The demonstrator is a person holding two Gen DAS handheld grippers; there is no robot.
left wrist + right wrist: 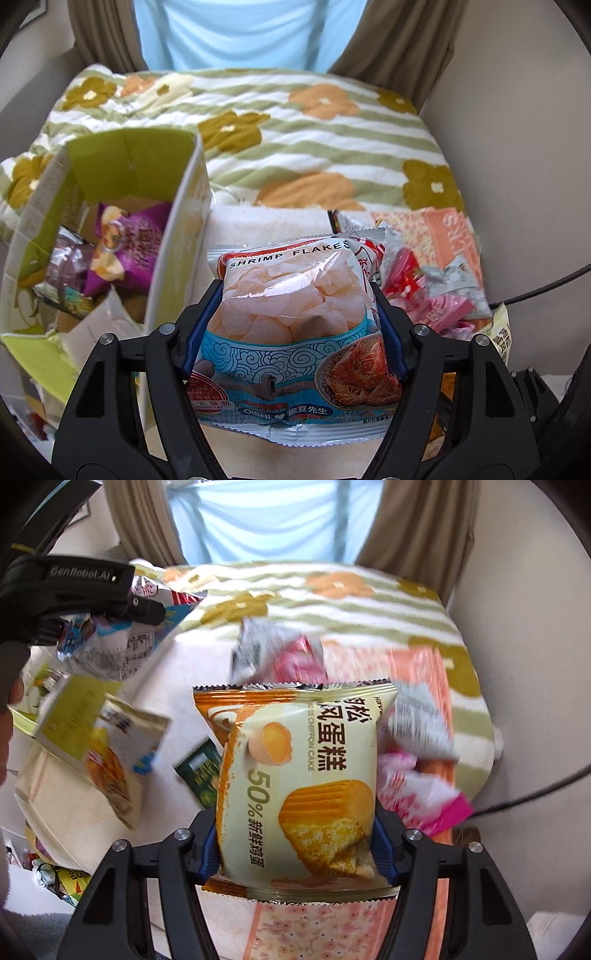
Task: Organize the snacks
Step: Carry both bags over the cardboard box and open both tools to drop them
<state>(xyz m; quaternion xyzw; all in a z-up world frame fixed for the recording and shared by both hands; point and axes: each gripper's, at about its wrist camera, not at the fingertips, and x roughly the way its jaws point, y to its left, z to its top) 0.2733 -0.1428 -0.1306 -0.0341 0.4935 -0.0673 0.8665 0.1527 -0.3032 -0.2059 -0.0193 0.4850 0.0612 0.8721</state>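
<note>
The left gripper [295,321] is clamped on a shrimp flakes bag [291,317] at frame centre, its lower edge hidden by the black finger frames. At left, a green carton [177,229] holds a purple packet [129,251]; blurred snack packets [424,266] lie at right. The right gripper [295,845] pinches a chiffon cake packet [299,782]; the packets behind it are smeared and unreadable.
</note>
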